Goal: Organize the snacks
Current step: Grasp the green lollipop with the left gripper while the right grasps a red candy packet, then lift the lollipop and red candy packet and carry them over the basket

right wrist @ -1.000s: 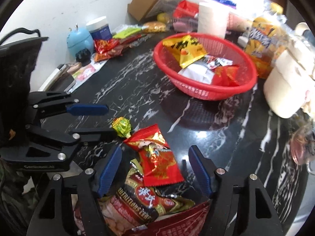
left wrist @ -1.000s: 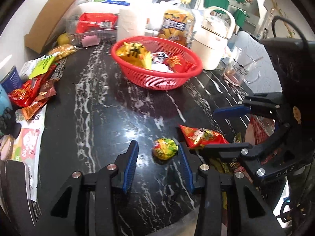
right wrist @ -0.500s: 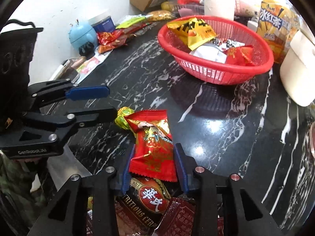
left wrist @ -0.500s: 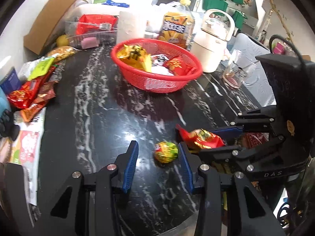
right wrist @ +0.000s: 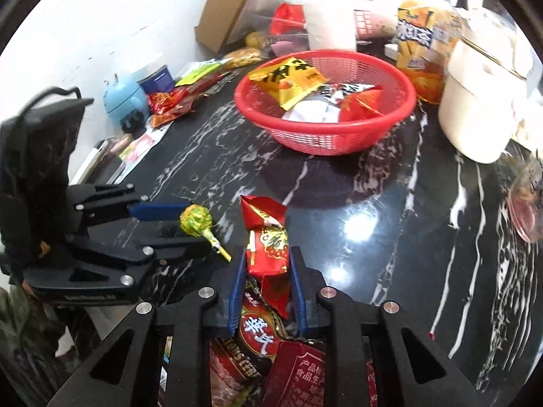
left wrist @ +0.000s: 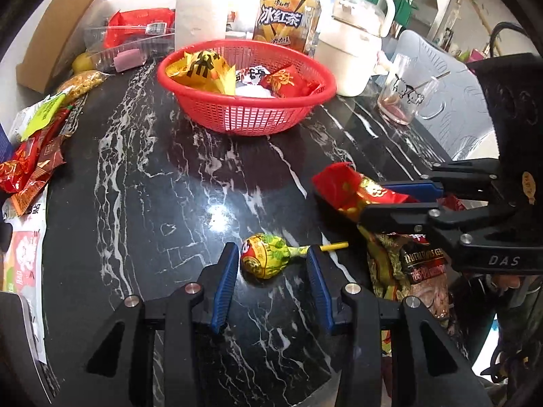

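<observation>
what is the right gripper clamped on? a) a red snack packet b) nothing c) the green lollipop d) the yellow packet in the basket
a: in the right wrist view the right gripper has its blue pads pinching the red snack packet, while the green lollipop lies between the left gripper's fingers.

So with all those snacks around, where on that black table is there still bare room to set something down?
The widest bare patch of the marble table lies between the red basket, the wrappers along the left edge and the lollipop. Another runs from the basket toward the glass. It is crowded behind the basket and at the near edge, around the red packet.
</observation>
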The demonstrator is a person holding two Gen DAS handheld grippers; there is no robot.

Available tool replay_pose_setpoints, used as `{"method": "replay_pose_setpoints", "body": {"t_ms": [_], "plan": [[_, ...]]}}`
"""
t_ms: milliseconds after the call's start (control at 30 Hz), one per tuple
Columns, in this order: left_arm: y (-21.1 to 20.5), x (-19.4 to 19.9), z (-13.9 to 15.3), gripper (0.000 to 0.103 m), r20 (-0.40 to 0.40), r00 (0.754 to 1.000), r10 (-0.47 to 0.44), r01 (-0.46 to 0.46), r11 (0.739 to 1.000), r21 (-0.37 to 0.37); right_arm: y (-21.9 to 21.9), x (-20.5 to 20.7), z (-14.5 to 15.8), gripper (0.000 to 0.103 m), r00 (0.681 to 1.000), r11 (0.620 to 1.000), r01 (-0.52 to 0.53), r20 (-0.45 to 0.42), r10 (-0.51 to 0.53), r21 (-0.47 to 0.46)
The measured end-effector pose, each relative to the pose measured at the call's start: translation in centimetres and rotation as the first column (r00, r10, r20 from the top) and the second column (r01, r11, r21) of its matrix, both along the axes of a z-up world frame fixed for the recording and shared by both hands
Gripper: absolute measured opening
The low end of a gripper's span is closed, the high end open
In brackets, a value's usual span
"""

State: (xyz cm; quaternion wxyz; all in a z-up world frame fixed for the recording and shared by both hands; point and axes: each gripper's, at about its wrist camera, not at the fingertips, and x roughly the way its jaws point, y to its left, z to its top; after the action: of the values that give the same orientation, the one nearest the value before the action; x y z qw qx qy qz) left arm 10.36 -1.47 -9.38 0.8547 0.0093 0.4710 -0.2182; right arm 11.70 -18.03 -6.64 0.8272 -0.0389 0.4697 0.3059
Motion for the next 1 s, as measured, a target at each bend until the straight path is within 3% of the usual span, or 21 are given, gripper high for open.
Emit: {"method": "replay_pose_setpoints", "body": {"t_ms": [67,100,133,167,300,467,567,867,1000], "plan": [[0.0,0.1,-0.1,0.041,0.005,1.0,0.002,-0.002,1.0,-0.009,-0.2,-0.1,0.0,0.025,1.0,1.0,0.005,-0.003,-0.005,0.005],[0.0,0.2,-0.1,0.035,0.007,1.0,0.008,-0.008,1.0,-0.006,-0.1,-0.1,0.0,0.025,1.0,1.0,0.007,-0.002,-0.007,0.006],[-0.2,0.2,-0.1,0.027,0.011,1.0,0.023,-0.024,0.999,0.042,-0.1,-0.1,0.0,0.025,1.0,1.0,0.009,-0.001,-0.009,0.007],[-0.4,0.2,0.0,0.027,0.016,1.0,0.015,-0.015,0.998,0.058,-0.2,-0.2,0.0,0.024,1.0,1.0,0.014,0.0,-0.014,0.011],[-0.3,0.2,0.0,0.027,-0.002,1.0,0.008,-0.008,1.0,0.008,-0.8,-0.3,0.0,0.024,1.0,0.999,0.03,0.003,-0.03,0.02],[-0.7,-0.3,0.9,0.027,0.041,0.998,0.04,-0.042,0.998,0.055,-1.4,-0.4,0.2,0.024,0.999,0.998,0.047,-0.006,-0.047,0.039],[-0.5,-0.6,2.0,0.027,0.052,0.998,0.044,-0.047,0.998,0.047,-1.6,-0.6,0.4,0.024,0.998,0.996,0.058,-0.02,-0.056,0.07],[-0.5,-1.5,4.9,0.027,0.105,0.992,0.073,-0.081,0.995,0.067,-1.8,-2.1,2.7,0.024,0.997,0.993,0.07,0.03,-0.074,0.097],[-0.1,-1.6,6.2,0.027,0.118,0.99,0.081,-0.086,0.996,0.036,-1.8,-2.9,3.8,0.024,0.996,0.99,0.073,0.049,-0.08,0.123]]}}
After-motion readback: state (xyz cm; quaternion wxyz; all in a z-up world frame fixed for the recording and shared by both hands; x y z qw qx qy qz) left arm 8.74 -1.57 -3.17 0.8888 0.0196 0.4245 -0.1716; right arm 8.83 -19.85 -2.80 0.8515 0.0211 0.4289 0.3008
